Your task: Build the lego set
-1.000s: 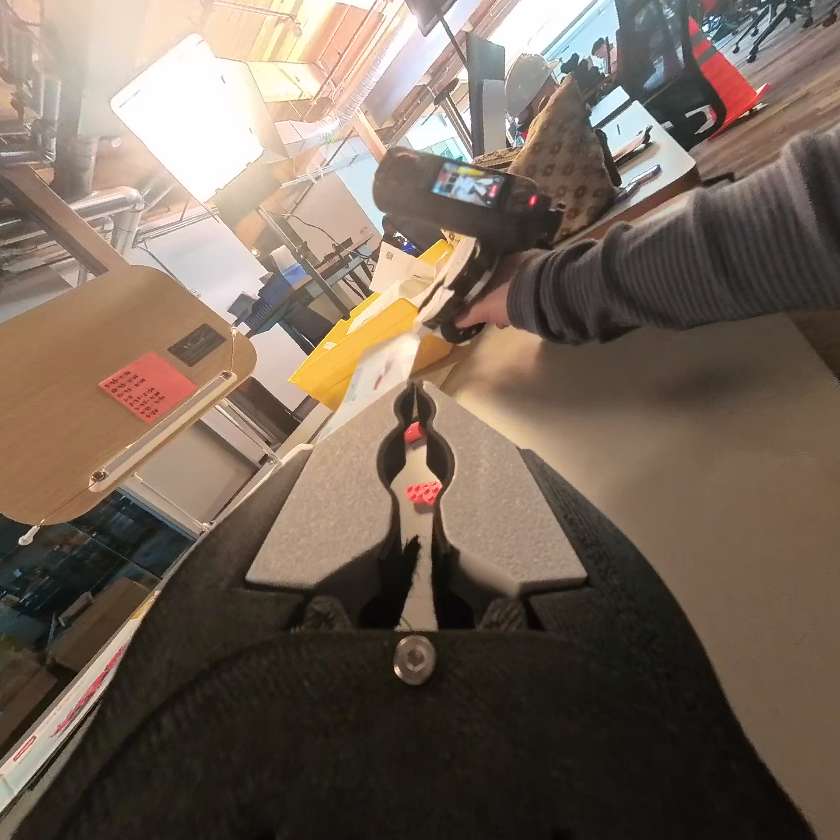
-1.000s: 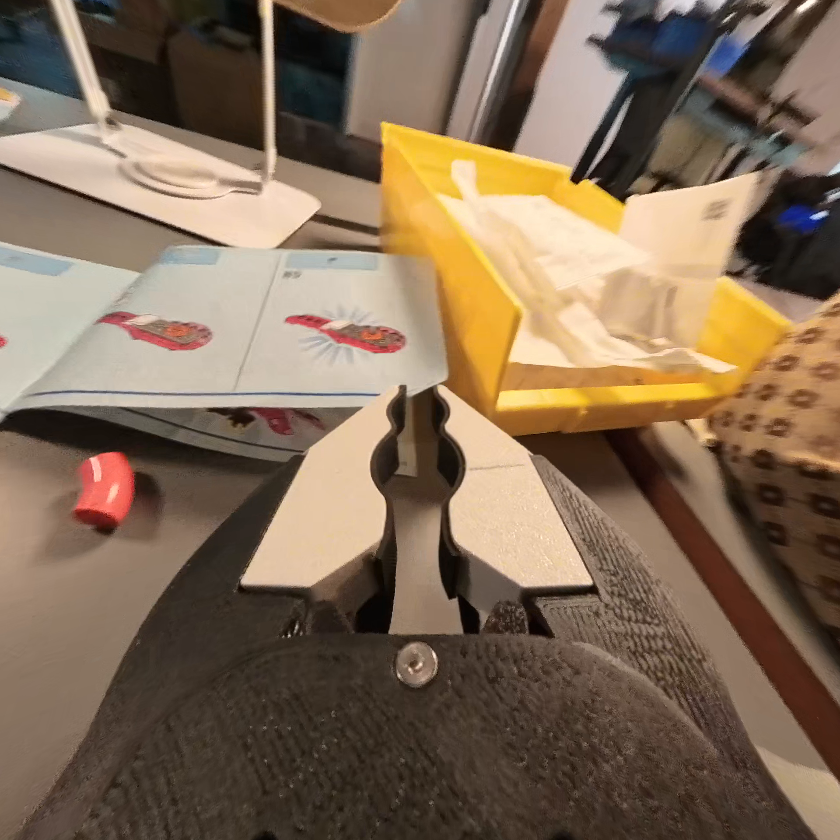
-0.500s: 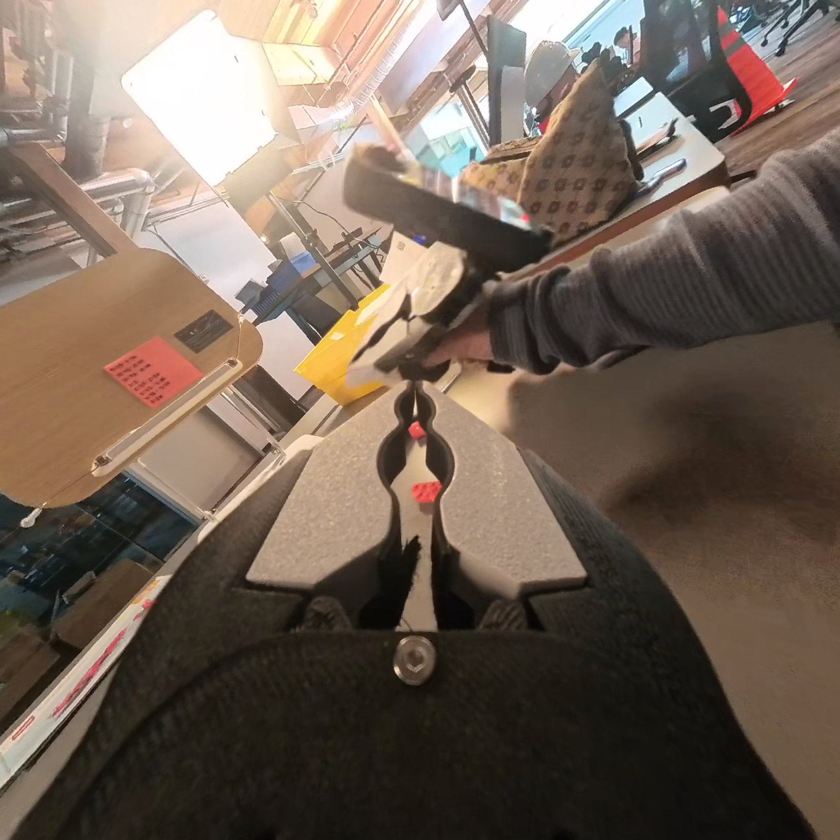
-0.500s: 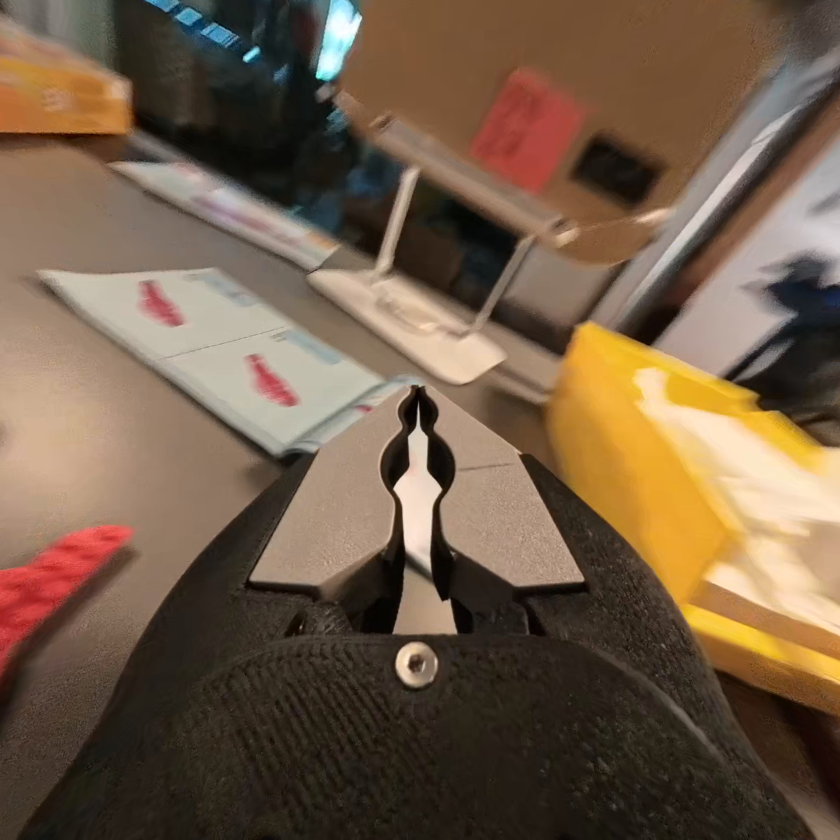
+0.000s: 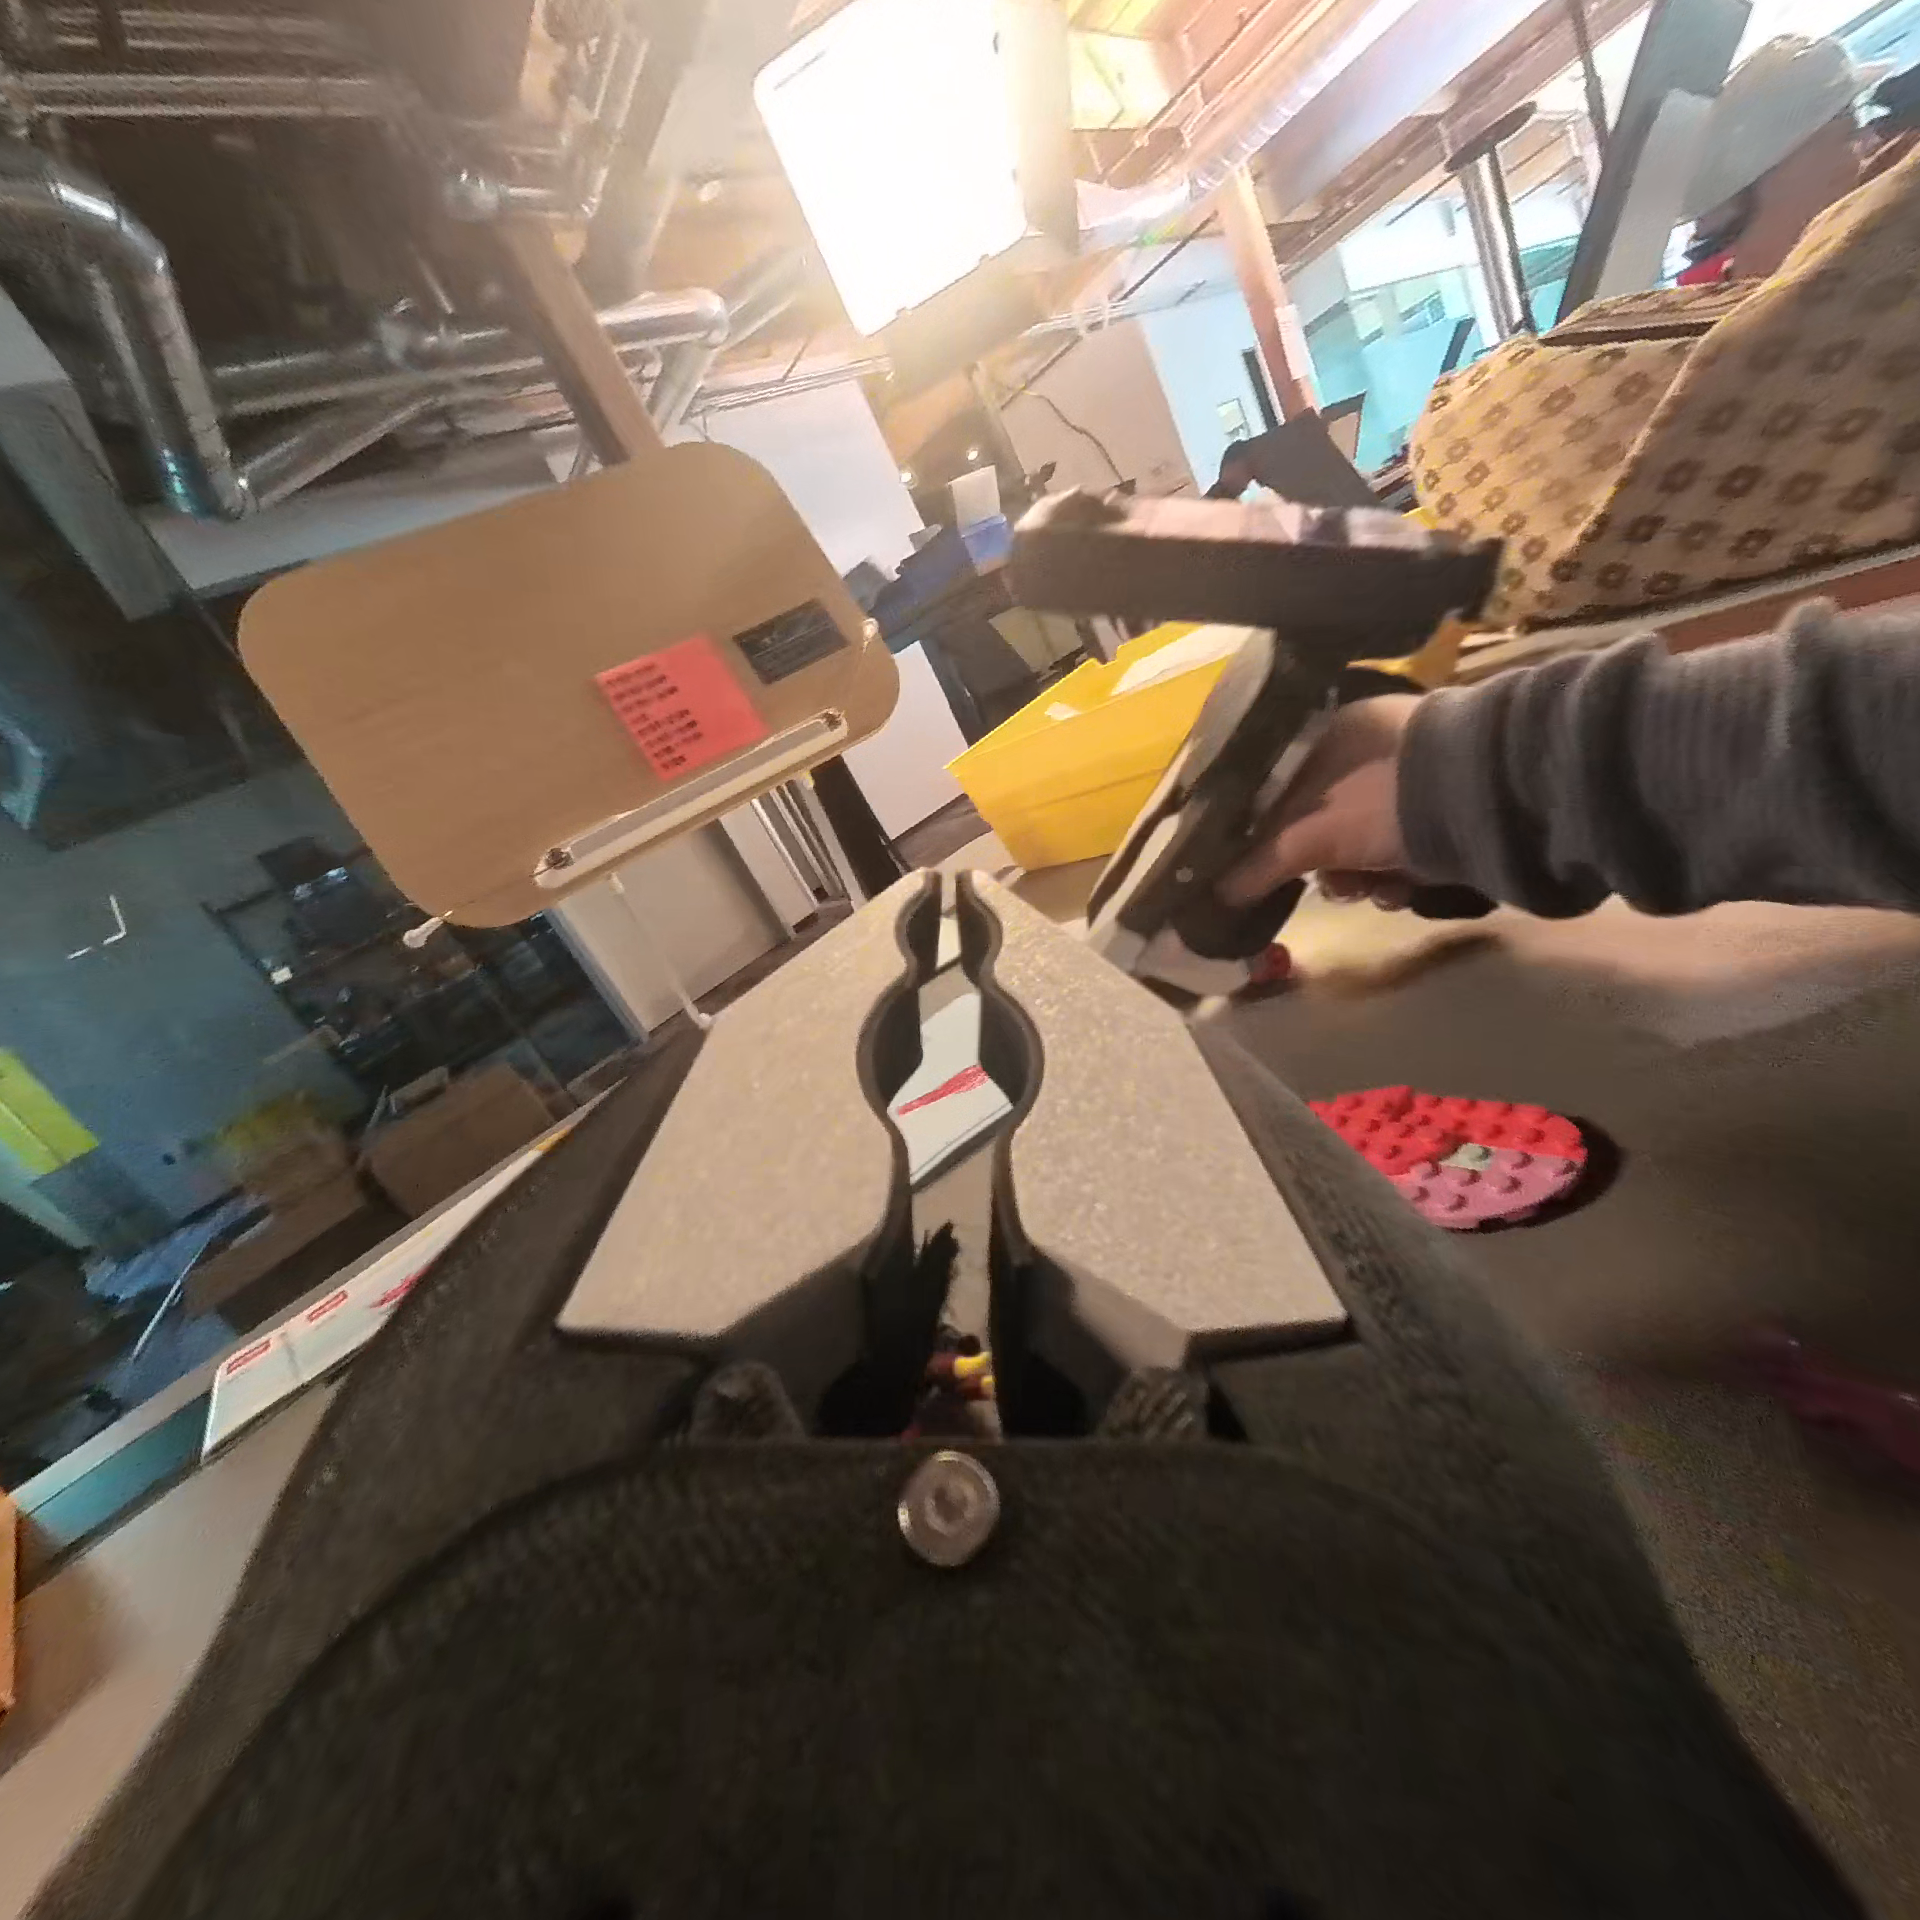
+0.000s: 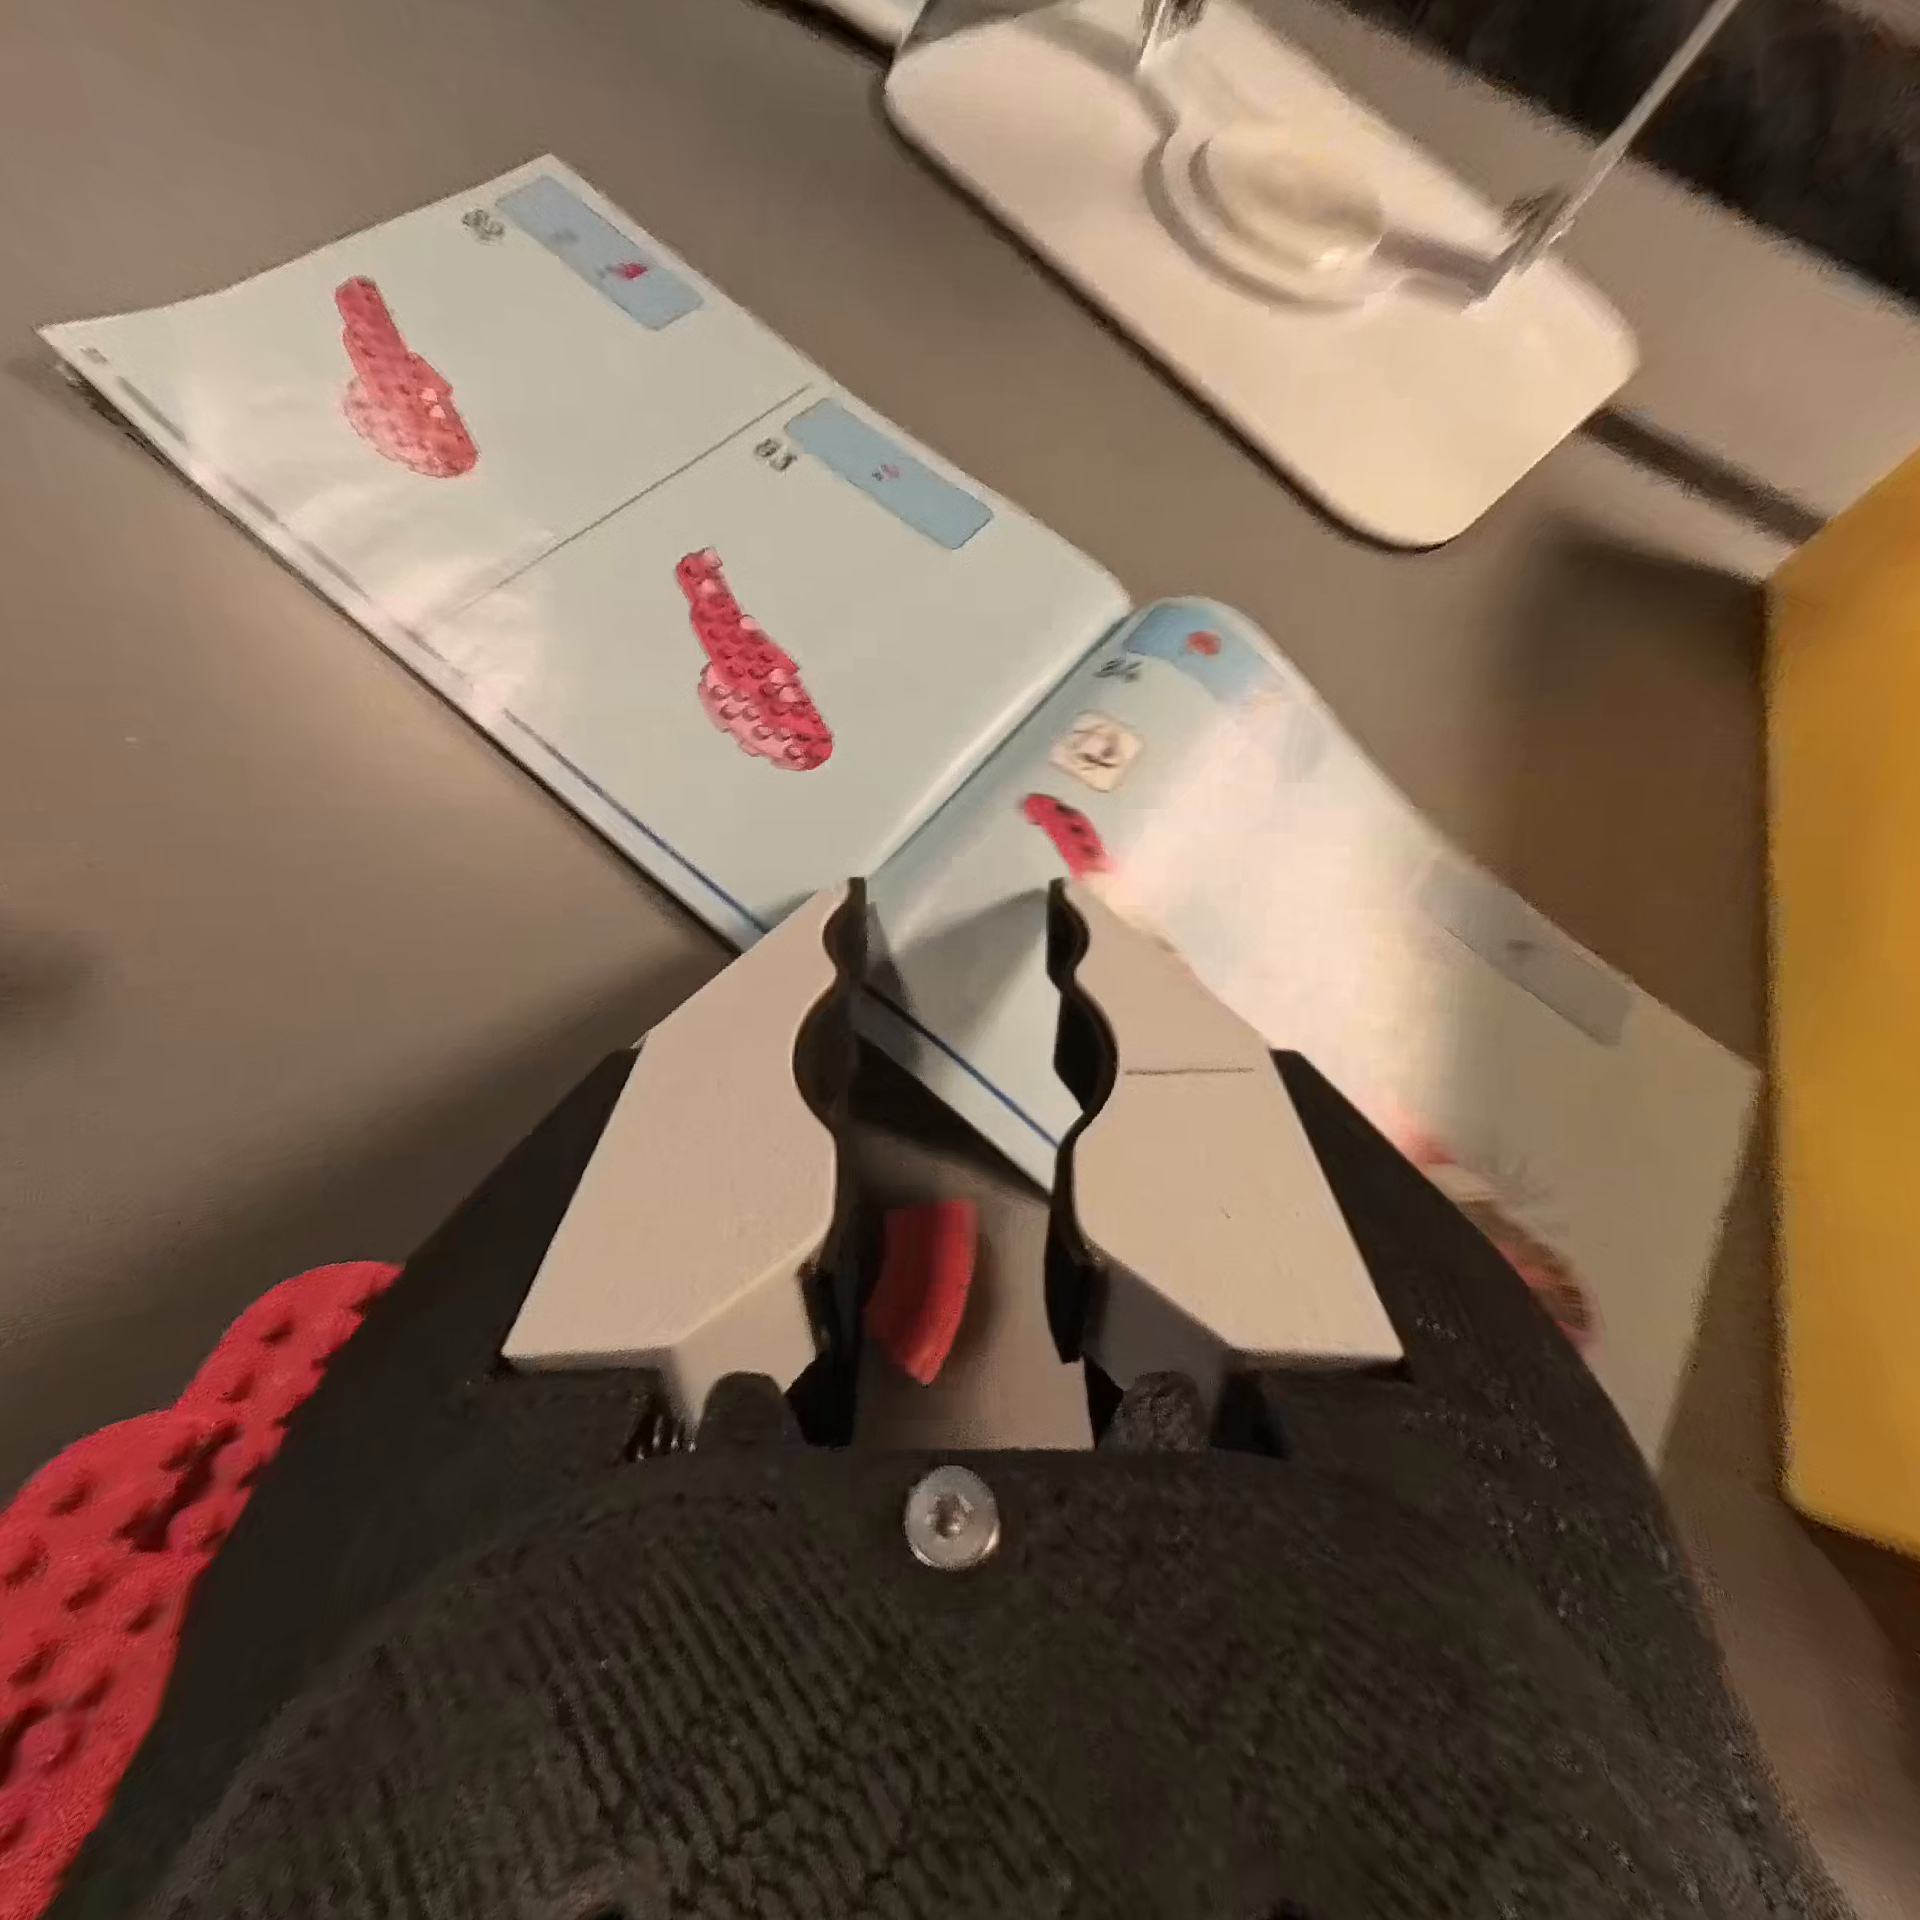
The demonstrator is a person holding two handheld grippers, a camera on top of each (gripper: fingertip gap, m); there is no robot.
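My left gripper (image 5: 948,883) is shut, with nothing showing between its tips, and it hangs low over the grey table (image 5: 1714,1039). My right gripper (image 6: 954,894) is open and tilted down over an open light-blue instruction booklet (image 6: 675,582). A small red curved piece (image 6: 925,1288) lies on the table below the open jaws; neither pad touches it. In the left wrist view a hand holds the right gripper (image 5: 1195,966) close to the table, with the small red piece (image 5: 1276,961) beside its tips. A round red and pink studded plate (image 5: 1455,1143) lies on the table and also shows in the right wrist view (image 6: 156,1507).
A yellow bin (image 5: 1081,769) holding white papers stands at the table's far side, its wall close on the right (image 6: 1849,935). A stand with a white base (image 6: 1299,260) carries a wooden board (image 5: 561,665). A patterned bag (image 5: 1662,436) sits behind. Left tips to right tips: about 20 cm.
My right gripper swung from the yellow bin to the left, tipped down over the booklet and opened its jaws. My left gripper turned a little and stayed shut.
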